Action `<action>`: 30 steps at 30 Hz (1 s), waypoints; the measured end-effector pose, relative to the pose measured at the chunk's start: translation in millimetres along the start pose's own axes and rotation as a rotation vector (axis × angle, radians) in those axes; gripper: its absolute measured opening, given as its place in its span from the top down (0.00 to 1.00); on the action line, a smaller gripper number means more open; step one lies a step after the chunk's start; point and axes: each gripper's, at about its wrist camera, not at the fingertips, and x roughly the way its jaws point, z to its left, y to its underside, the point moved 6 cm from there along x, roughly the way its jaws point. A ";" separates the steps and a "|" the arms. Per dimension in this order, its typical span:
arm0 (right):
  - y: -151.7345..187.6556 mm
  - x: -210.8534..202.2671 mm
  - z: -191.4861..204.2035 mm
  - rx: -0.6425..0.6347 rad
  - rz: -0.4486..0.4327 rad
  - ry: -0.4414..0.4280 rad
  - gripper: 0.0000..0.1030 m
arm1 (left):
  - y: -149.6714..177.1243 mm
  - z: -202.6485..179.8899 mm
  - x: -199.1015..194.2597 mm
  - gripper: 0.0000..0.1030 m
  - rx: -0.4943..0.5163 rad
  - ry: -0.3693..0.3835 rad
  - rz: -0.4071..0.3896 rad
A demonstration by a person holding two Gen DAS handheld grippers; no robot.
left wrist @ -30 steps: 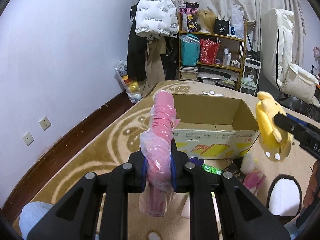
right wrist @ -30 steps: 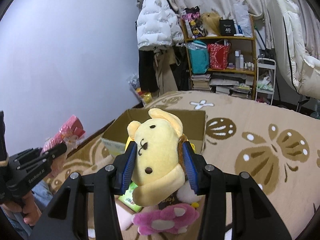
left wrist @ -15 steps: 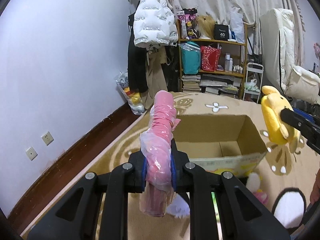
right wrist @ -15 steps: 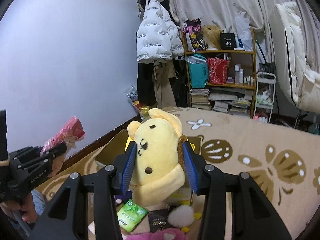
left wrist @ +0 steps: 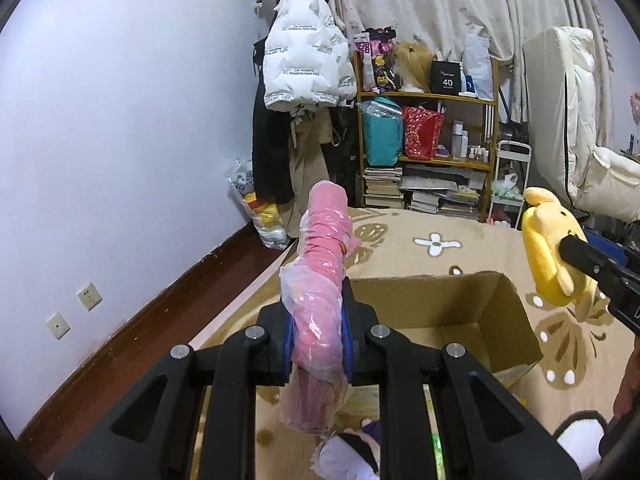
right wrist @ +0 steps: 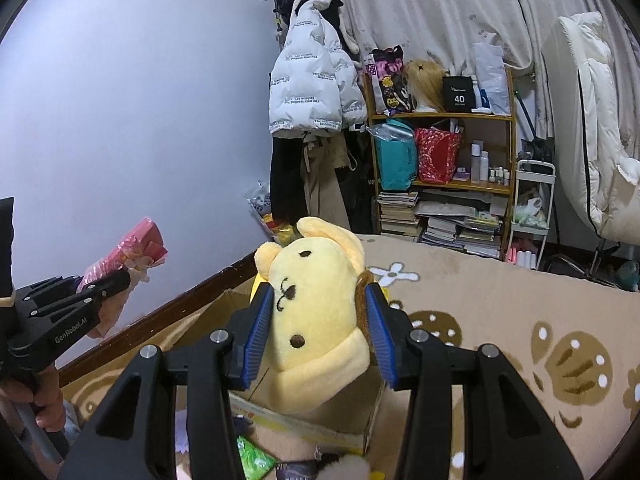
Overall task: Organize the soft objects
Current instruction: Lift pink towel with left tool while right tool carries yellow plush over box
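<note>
1. The left gripper [left wrist: 316, 332] is clamped tight on a pink roll [left wrist: 322, 280] wrapped in clear plastic, which stands nearly upright between the blue pads.
2. The right gripper [right wrist: 320, 328] squeezes a yellow plush [right wrist: 316, 312] by the head, face turned sideways.
3. On the rug [left wrist: 400, 240] below lie a white-and-purple plush [left wrist: 352, 456] and a green packet [right wrist: 252, 456].
4. Just beyond the grippers sits an open cardboard box [left wrist: 480, 320]; both held things hang above its near side, apart from each other.
5. Farther off, a white jacket [right wrist: 312, 84] hangs by the wall beside a cluttered shelf [right wrist: 440, 152].
6. A white chair [left wrist: 572, 128] stands at the far right.
</note>
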 end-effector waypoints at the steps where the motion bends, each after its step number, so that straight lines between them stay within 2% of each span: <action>1: -1.7 3.2 -0.2 0.002 -0.002 -0.002 0.53 | -3.6 -2.1 3.5 0.83 0.003 0.001 0.000; 11: -4.6 29.8 -8.3 0.006 0.010 -0.008 0.52 | -13.7 -17.4 34.8 0.83 0.044 0.006 0.016; 30: 12.1 64.7 -14.5 0.009 0.071 -0.041 0.52 | 9.3 -27.6 75.8 0.83 0.045 0.042 0.096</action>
